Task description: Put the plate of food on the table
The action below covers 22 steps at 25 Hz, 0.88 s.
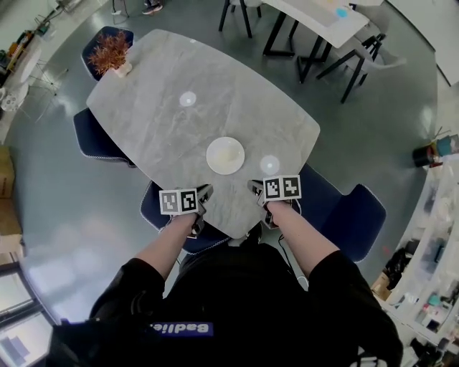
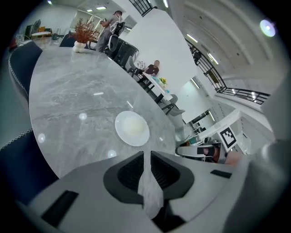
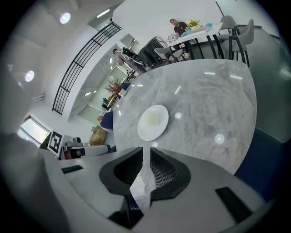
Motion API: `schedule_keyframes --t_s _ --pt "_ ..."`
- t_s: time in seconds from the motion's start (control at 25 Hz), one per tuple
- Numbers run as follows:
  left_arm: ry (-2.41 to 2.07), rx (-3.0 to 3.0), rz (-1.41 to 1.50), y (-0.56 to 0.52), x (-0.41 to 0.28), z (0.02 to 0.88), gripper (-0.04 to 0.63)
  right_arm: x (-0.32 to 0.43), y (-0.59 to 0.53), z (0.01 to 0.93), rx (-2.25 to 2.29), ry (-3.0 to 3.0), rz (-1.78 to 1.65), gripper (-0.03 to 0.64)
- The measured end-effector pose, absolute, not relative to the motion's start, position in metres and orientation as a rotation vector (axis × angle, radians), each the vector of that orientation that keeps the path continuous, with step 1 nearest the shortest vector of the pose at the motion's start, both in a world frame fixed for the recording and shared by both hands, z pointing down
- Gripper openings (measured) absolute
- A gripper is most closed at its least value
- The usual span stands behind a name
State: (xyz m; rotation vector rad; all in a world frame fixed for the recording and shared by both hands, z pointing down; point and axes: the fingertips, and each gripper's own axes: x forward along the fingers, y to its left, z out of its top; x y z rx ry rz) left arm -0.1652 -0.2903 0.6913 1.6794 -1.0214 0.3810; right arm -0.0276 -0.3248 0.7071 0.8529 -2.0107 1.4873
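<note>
And there it is: the white plate of food (image 1: 225, 155) sits flat on the grey marble table (image 1: 172, 122), close to the near edge and right in front of the person, with a pale yellowish patch of food showing in its middle. The left gripper (image 1: 204, 193) hangs at the near edge of the table, just short of the plate and to its left, not touching it. In the left gripper view its fingers (image 2: 132, 170) are drawn together, leaving only a thin slit with bare marble showing through it and nothing caught between them. Over on the other side, the right gripper (image 1: 256, 188) mirrors it at the near edge, just right of the plate and likewise clear of it. Its fingers (image 3: 166, 170) are also pulled close, a narrow gap, nothing held. The two grippers flank the plate from the person's side, marker cubes facing up, bare forearms running back to black sleeves. A round spot of reflected light (image 1: 270, 164) glints on the marble just right of the plate. Way off at the far left corner of the table stands a reddish potted plant (image 1: 111, 54). Dark blue chairs (image 1: 348, 215) are tucked along the table's edges, and a white table (image 1: 319, 18) on black legs stands beyond it.
</note>
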Motion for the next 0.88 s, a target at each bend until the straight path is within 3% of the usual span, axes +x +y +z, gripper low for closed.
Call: schedule_keyframes --t_s 0.56,0.88 --pt "-0.892 2.223 0.202 -0.251 -0.098 0.536 0.015 -0.053 -0.272 0.581 0.609 -2.445 1.425 0.021" --pt "-0.875 2.493 0.132 -0.231 -0.094 0.465 0.009 -0.070 -0.232 0.501 0.386 -2.758 1.041 0.011"
